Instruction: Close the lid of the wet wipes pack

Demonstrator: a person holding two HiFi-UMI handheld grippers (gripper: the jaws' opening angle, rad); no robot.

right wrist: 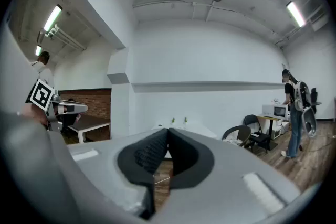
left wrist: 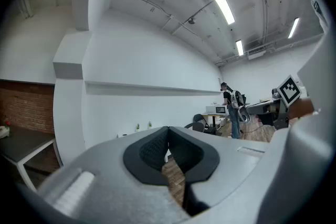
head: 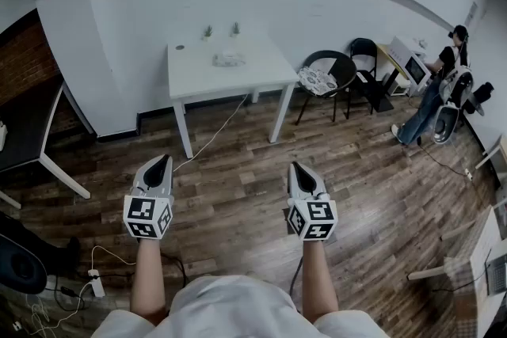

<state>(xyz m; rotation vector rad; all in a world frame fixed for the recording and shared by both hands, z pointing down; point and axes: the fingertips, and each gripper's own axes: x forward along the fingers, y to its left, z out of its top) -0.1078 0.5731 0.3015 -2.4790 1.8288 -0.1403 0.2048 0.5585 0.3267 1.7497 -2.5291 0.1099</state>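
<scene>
Head view: left gripper (head: pixel 161 160) and right gripper (head: pixel 296 167), jaws pressed together, nothing held. Wipes pack (head: pixel 228 58) on table (head: pixel 257 74), well apart. Approach and closing remain.

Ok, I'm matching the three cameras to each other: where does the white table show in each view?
Head view: white table at upper centre, against the wall.
Left gripper view: a thin strip left of centre, below the middle.
Right gripper view: its top slightly right of centre, below the middle.
Shared landmark: the two small plants on its far edge.
</scene>
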